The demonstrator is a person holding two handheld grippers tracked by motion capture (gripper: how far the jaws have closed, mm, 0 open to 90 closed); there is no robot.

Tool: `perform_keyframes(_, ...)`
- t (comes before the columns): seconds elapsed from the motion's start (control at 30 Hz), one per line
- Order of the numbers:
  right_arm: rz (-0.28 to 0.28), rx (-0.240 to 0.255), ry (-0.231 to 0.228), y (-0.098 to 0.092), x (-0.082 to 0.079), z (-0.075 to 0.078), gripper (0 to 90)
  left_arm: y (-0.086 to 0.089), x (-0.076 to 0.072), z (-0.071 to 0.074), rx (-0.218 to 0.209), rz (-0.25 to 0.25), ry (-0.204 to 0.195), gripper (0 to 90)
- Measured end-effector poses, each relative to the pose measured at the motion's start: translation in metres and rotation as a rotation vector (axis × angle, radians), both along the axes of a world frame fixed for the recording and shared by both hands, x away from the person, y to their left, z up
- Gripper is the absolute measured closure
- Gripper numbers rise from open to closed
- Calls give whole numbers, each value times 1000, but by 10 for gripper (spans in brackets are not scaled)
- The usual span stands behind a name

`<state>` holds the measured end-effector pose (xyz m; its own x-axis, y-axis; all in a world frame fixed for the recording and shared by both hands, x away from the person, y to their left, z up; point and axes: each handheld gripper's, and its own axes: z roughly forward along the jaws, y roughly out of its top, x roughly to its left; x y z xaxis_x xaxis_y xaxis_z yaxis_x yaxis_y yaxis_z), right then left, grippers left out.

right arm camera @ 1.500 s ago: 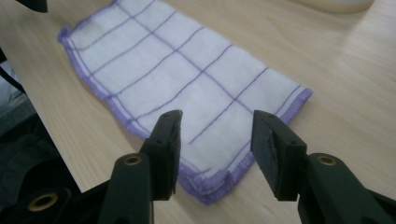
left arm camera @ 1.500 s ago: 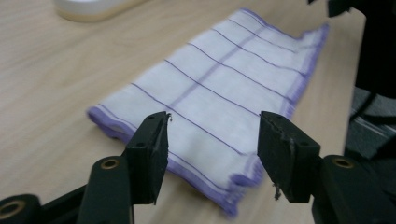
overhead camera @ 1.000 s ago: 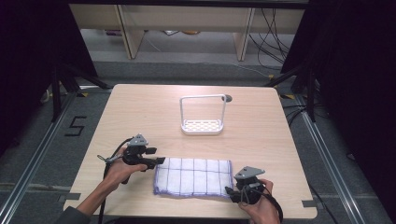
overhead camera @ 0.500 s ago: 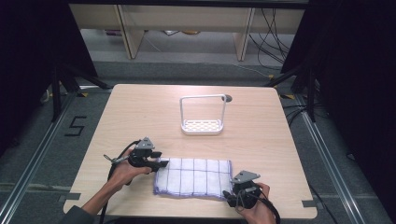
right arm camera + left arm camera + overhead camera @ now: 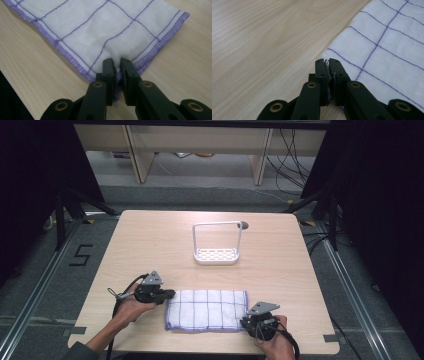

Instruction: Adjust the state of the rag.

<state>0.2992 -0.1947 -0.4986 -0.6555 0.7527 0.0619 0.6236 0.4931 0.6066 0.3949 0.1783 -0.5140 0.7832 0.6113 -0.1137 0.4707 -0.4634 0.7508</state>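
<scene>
Here, one cloth (image 5: 207, 310) is seen lying flat near the front edge of the table (image 5: 150, 245), between two claws. At its left end, the left claw (image 5: 170, 294) has just been closed and a corner of the cloth is pinched in it. At the right front corner, the right claw (image 5: 245, 322) has likewise just been closed on the hem. Farther back, well apart, one white rack (image 5: 217, 255) stands; nothing is set between it and the cloth.
</scene>
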Motion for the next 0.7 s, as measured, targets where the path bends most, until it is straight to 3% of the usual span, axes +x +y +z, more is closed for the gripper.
perform_keyframes(0.07,6,-10,13,-1,0,1,846,2,-3,0,5,-7,0,858)
perform_keyframes(0.1,17,-13,-10,-1,2,0,849,3,-5,0,-8,-8,8,858)
perform_keyframes(0.13,15,-7,6,-2,2,1,851,5,-8,0,-7,-10,7,859)
perform_keyframes(0.2,25,4,-11,-3,7,0,854,6,-14,0,-20,-7,4,860)
perform_keyframes(0.23,26,-8,3,-4,8,2,855,7,-18,1,-21,-8,3,861)
perform_keyframes(0.33,30,3,-23,-6,19,5,858,10,-28,2,-17,-7,-27,866)
perform_keyframes(0.37,36,2,-19,-7,22,8,859,12,-36,3,-47,-1,-23,866)
perform_keyframes(0.4,36,2,-19,-7,22,8,859,12,-36,3,-47,-1,-23,866)
perform_keyframes(0.47,34,5,-25,-6,30,13,860,16,-43,4,-57,-2,-24,866)
perform_keyframes(0.5,45,9,-43,-4,40,15,860,18,-53,6,-88,7,-17,867)
perform_keyframes(0.67,63,-16,-41,2,60,24,861,21,-72,8,-94,2,-31,866)
perform_keyframes(0.7,70,-16,-47,6,70,28,860,19,-77,8,-127,7,-20,865)
